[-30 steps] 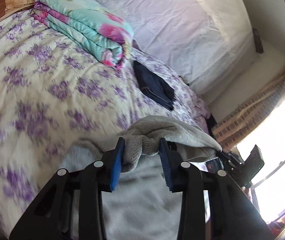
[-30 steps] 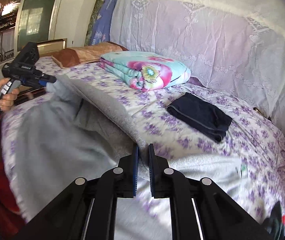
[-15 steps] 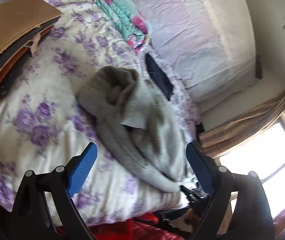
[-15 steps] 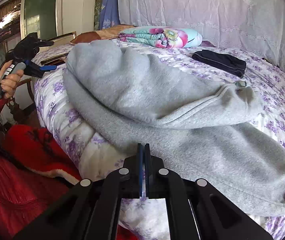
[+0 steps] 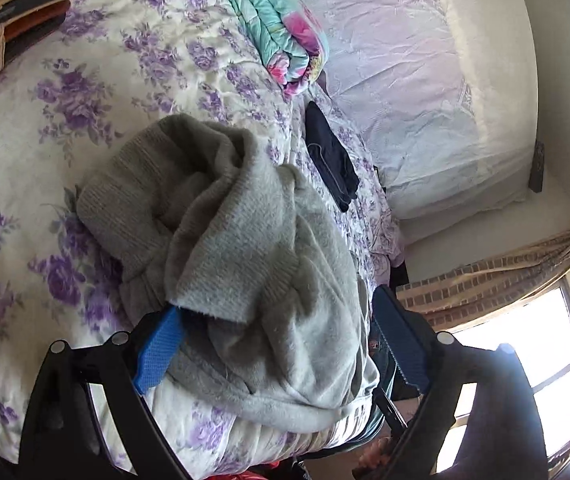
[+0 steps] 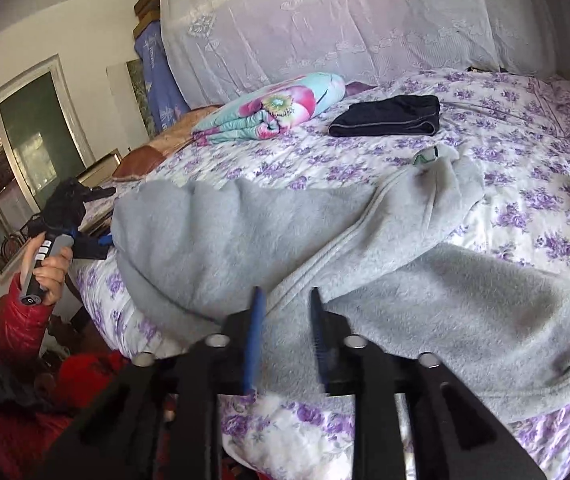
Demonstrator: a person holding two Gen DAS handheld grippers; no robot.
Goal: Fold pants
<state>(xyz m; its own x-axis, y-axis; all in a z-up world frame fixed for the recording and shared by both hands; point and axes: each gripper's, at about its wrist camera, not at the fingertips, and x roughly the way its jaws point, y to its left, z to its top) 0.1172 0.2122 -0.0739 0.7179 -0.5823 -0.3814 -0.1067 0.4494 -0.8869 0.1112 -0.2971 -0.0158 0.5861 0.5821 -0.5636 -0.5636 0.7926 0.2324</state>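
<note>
My left gripper (image 5: 277,344) stands with its blue pads (image 5: 159,350) spread wide; the grey pants (image 5: 245,264) bulge up between them, but neither pad presses on the fleece, so nothing is gripped there. On the right gripper (image 6: 285,334) the jaws have just been opening, and a narrow gap shows between the pads (image 6: 256,332). Grey fabric lies behind that gap, though I see no pinch on it, so I read that side as let go too.

The pants lie in a loose heap near the front edge of the bed (image 6: 525,136), on the purple-flowered cover. In the right wrist view one leg (image 6: 465,312) runs off to the right, and the other part is doubled over it, with a seam running diagonally across the middle. In the left wrist view the ribbed waistband or cuff end (image 5: 133,200) is turned up and bunched, not flat. I judge both sets of fingers are apart because the garment has been dropped onto the cover to be regripped; the fold itself looks barely begun.

Further out, a folded dark garment (image 6: 389,120) lies well apart on the cover, near a folded floral quilt (image 6: 281,108), both out of the working area. The person's hand (image 6: 51,270), in a red sleeve, holds the left tool's handle beside the bed's corner.
</note>
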